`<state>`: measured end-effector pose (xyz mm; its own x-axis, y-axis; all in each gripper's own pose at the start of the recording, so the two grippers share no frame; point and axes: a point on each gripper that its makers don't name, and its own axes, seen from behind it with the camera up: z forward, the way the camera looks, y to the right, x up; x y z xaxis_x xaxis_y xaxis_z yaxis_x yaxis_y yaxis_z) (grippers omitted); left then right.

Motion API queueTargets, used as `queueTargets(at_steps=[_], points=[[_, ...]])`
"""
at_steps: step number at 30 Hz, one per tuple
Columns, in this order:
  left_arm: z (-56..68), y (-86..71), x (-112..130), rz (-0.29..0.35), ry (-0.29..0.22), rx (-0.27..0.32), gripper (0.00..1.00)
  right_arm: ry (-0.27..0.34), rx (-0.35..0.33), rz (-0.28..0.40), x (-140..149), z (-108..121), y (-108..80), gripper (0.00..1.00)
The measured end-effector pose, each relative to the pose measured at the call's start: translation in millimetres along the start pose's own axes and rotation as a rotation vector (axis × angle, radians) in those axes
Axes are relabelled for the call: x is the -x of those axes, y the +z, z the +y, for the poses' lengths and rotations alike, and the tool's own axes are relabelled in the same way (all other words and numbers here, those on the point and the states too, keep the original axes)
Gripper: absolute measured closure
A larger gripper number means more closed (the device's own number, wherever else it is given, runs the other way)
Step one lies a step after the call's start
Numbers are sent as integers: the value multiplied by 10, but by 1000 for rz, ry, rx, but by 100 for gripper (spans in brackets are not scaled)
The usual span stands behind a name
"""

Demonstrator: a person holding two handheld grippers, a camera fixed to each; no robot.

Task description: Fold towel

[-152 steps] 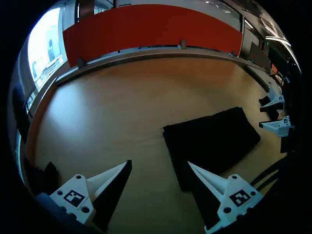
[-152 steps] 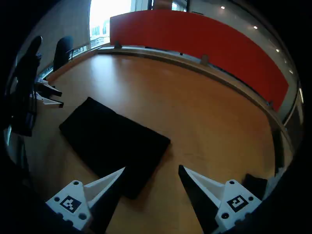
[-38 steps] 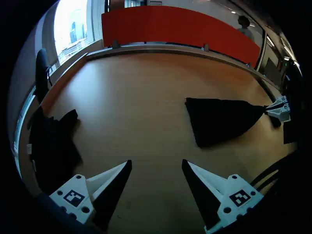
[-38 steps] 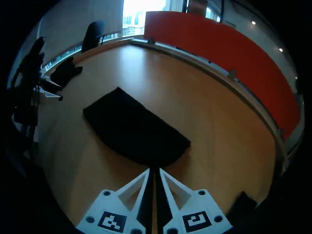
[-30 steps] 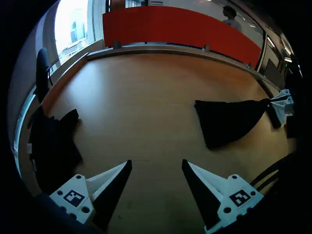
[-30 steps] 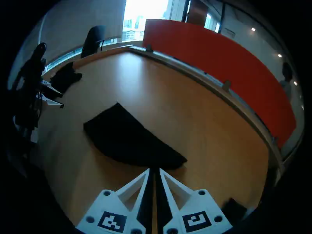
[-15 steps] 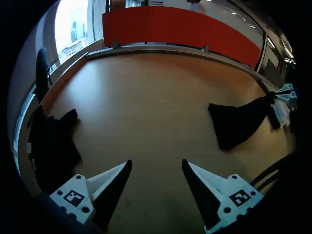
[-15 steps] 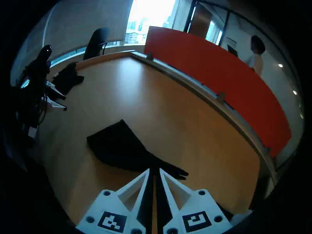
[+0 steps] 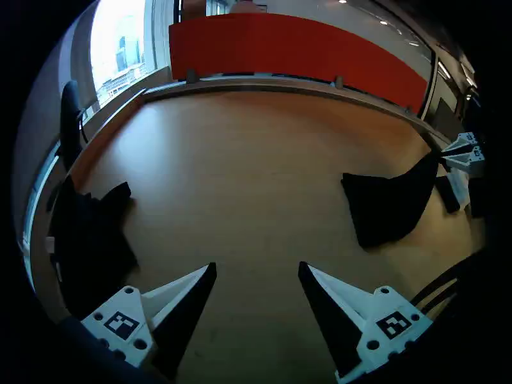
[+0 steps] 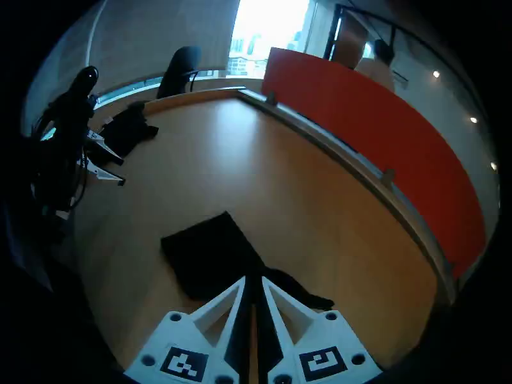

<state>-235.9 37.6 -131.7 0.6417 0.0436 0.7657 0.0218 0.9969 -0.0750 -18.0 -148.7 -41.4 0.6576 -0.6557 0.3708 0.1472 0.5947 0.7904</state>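
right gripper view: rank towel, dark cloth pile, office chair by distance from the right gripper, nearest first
1. towel: pinched by the right gripper, centre bottom.
2. dark cloth pile: far left on the table.
3. office chair: beyond the table's far edge, upper left.

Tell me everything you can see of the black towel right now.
The towel is black, soft-looking, matte cloth with no visible pattern. One corner is pinched in the shut right hand-held gripper and raised off the wooden table, so the cloth slopes down from it; the lower part lies on the table. The open left hand-held gripper is apart from it.
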Motion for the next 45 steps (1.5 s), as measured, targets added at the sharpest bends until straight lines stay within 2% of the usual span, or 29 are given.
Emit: queueTargets(at_steps=[9,12,18,22,29,31,33,37,45], points=[[-90,-127,-8,16,-15,-9,5,-72,-123,-6,-264,-487,426,97],[-140,-179,-6,21,-30,-14,5,-88,-171,-23,-269,-682,584,97],[-241,-260,19,29,-55,-24,5,-88,-243,-88,-70,-1016,943,97],[-291,-280,67,25,-66,-31,5,-72,-254,-117,35,-1078,1067,97],[-305,-272,113,17,-69,-29,5,-53,-254,-123,45,-1081,1080,95],[-304,-267,112,16,-67,-28,5,-47,-253,-121,34,-1081,1071,90],[-302,-262,110,15,-65,-27,5,-41,-251,-118,20,-1080,1060,76],[-309,-262,107,16,-65,-29,5,-26,-240,-109,5,-1063,1023,27],[-310,-270,103,17,-65,-30,5,-1,-213,-112,84,-1001,959,27]])
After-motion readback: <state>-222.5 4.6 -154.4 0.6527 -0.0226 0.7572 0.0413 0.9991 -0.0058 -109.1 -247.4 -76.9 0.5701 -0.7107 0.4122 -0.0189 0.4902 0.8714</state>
